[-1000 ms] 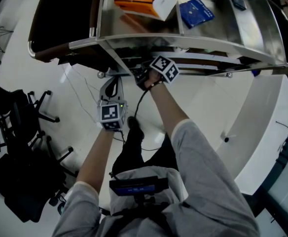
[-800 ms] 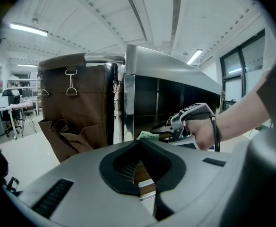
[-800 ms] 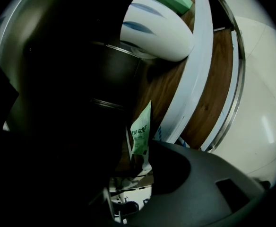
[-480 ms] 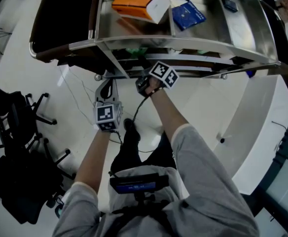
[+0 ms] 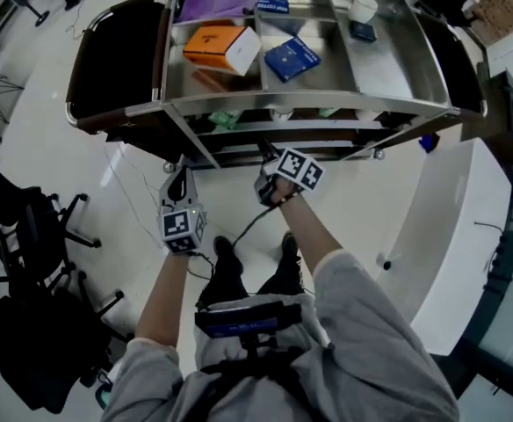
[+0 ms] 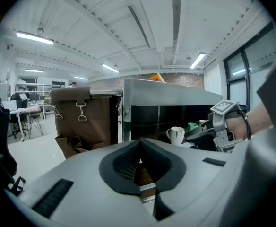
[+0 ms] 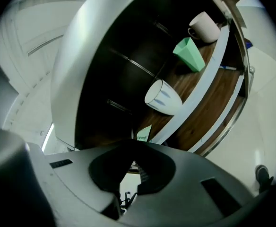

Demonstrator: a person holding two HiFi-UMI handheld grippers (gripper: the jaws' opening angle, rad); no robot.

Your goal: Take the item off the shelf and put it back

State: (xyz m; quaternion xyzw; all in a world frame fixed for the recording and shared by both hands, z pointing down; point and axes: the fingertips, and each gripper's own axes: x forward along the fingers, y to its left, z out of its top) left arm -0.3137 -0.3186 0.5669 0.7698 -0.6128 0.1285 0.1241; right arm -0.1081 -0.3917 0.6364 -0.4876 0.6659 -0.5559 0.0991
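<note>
- Hanging just clear of the shelf unit (image 5: 239, 105), the right tool (image 7: 133, 163) has just closed its jaws. They now meet with nothing between them.
- Left tool (image 6: 139, 143) is also closed and empty, held low. It reads as the idle hand.
- Striped white cup (image 7: 164, 97) stands on the wooden middle shelf (image 7: 209, 110), near a green cup (image 7: 187, 54). Probably the returned item, which would explain the empty grip.
- Versus a second ago: the right tool was tucked under the unit's front edge. Both tools now sit back from it, and more of the unit is in view.
</note>
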